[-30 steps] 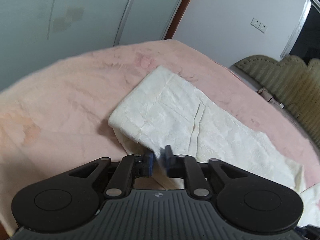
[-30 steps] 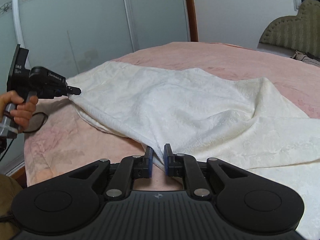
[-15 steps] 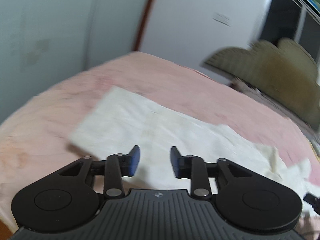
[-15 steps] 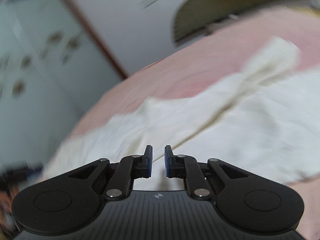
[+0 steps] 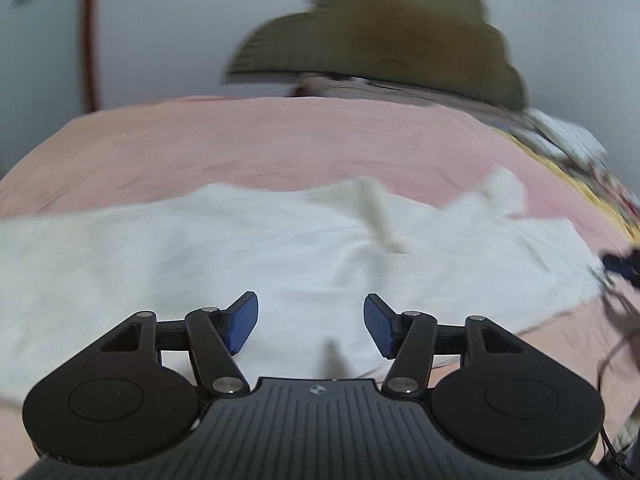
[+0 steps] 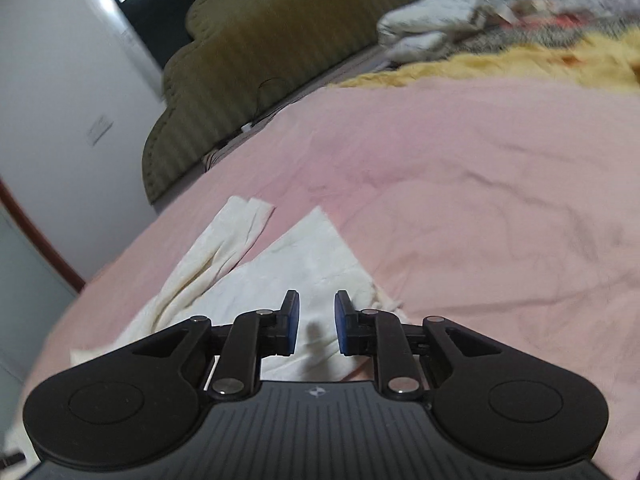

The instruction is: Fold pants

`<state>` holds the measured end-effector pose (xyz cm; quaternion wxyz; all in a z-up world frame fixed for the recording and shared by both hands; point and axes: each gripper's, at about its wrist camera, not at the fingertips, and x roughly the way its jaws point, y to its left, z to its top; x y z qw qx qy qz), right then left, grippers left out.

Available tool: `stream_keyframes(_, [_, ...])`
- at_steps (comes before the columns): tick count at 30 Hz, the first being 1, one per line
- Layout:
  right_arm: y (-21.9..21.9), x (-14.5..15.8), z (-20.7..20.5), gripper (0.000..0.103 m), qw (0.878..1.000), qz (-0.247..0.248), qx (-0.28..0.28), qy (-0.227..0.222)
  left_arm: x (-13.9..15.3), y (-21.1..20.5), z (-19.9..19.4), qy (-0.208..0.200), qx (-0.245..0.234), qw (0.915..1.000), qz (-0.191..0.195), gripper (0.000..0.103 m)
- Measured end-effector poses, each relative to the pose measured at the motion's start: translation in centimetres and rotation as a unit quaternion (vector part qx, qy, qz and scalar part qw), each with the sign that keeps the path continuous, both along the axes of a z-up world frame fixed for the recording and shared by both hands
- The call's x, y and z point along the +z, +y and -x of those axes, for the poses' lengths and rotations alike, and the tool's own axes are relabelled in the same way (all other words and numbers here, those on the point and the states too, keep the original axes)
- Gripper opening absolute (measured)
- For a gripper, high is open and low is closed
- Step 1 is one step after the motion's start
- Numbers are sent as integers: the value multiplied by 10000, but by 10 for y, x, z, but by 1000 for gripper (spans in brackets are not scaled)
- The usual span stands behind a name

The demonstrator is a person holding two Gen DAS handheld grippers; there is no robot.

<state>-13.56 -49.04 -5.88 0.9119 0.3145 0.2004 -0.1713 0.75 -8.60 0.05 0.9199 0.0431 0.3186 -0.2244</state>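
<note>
Change since earlier: both tongs have been released from the cloth and swung toward the leg end of the pants; the left pair has been opened wider than half a second ago.
Bed (image 6: 480, 184): a pink sheet is spread over it, and everything is carried on it; an olive headboard (image 6: 248, 52) is seen at the far edge.
Pants (image 5: 200, 256): cream, laid flat along the near side of the bed, with the two leg ends (image 6: 256, 216) pointing toward the headboard edge and lying slightly apart.
Handling: the fabric is judged light, soft and limp, with no stiffness; it would sag and crease if lifted at one point only.
Hold: the hems or outer corners of the leg ends are judged the best places, one for each pair of tongs.
Left tongs (image 5: 311, 326): spread wide, nothing held, above the cloth.
Right tongs (image 6: 316, 323): parted by a narrow gap, nothing pinched, over the nearer leg.
Containers: none are seen; only loose bedding (image 6: 520, 56) is piled near the far corner.
</note>
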Motion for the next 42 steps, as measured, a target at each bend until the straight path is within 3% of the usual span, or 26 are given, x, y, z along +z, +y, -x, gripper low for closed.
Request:
stream_keyframes(2, [7,0,-10,19,9981,-261,522,-183,-6,-25,2,-128,-358,9991,-204,62])
stream_keyframes(5, [23,-4,-34,19,9836,-1063,1338,-580,-17,-55,0,-220,-804,9955,-458,62])
stream_keyframes(9, [52,-12,-77,21,9619,-1623,2126,-558,-32,-80,0,-427,-1199,9884,-834,63])
stream_keyframes(10, [60,-15,-89,28,9578,-1709,2256,-513,-37,-85,2,-516,-1257,9856,-1002,63])
stream_keyframes(13, [78,-19,-117,66,9537,-1701,2453,-371,-48,-98,6,-831,-1352,9768,-1441,63])
stream_keyframes(17, [89,-16,-140,67,9511,-1715,2532,-436,-56,-104,6,-1125,-1411,9684,-1721,64])
stream_keyframes(21, [91,-19,-157,68,9339,-2357,2613,-636,-61,-110,7,-1453,-1516,9599,-1858,69])
stream_keyframes(24, [96,-15,-158,68,9201,-2569,2777,-1013,-63,-116,6,-1693,-1558,9530,-1970,70])
stream_keyframes(26, [97,-10,-155,68,9161,-2571,2843,-1175,-62,-118,2,-1736,-1511,9544,-1900,69])
stream_keyframes(28, [98,-8,-157,69,9183,-2516,2840,-1129,-61,-119,-6,-1701,-1438,9606,-1661,68])
stream_keyframes(34, [86,-14,-166,69,9309,-2424,2536,-1022,-59,-115,-38,-1101,-1232,9822,-897,31])
stream_keyframes(35, [81,-16,-167,69,9338,-2410,2423,-1059,-60,-114,-40,-1037,-1194,9839,-835,20])
stream_keyframes(39, [54,-17,-175,68,9483,-2296,1820,-1217,-64,-115,-26,-1231,-1194,9816,-835,9])
stream_keyframes(42, [32,-13,-183,67,9558,-2230,1420,-1285,-68,-122,-19,-1362,-1275,9773,-1006,8])
